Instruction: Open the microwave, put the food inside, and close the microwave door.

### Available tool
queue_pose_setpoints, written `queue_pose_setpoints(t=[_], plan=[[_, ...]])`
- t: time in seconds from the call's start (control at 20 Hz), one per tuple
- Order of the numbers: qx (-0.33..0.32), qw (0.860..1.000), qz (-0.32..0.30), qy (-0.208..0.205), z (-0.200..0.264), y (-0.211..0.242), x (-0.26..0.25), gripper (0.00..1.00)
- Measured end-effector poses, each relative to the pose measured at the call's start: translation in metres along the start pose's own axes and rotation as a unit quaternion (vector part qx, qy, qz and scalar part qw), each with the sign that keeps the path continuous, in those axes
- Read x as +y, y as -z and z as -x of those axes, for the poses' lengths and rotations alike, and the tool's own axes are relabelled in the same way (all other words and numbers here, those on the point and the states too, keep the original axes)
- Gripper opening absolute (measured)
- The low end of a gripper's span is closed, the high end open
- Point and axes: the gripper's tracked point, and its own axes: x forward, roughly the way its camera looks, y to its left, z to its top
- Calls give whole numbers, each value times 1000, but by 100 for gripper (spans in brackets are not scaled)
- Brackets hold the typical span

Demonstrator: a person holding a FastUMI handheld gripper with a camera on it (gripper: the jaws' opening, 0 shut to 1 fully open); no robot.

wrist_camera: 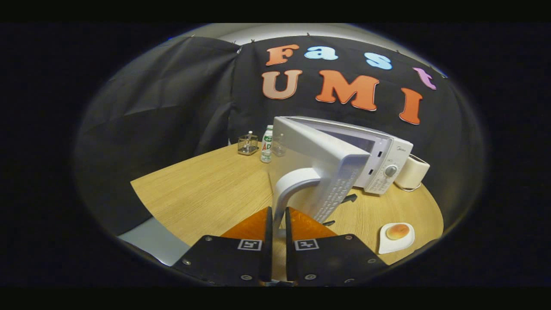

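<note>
The tool (278, 215) is nearly closed, its fingers pinching the foot of the door handle (292, 185); the microwave door (320, 168) is swung wide open from the microwave (379, 159). The grip looks thin, so the handle could slip free if pulled sideways. The food (397, 231) sits on a small plate (387, 245) on the tabletop (206, 193), right of the fingers, where a wide swing might knock it.

Round wooden table (206, 189): microwave (383, 159) at 1 o'clock, toaster (412, 173) beside it, plate (396, 238) at 4, wire basket (248, 144), bottle (267, 144), glass (279, 147) at 11
</note>
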Motion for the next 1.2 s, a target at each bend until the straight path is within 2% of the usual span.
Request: queue_pose_setpoints(t=[0.15,0.25,0.7,1.05,1.2], plan=[[11,1000,11,-8,16,15,20,13],[15,1000,-3,-5,20,16,26,13],[1,999,-24,39,8,-4,13,13],[-5,1000,3,-13,7,-11,51,13],[-5,1000,6,-27,12,-14,49,13]])
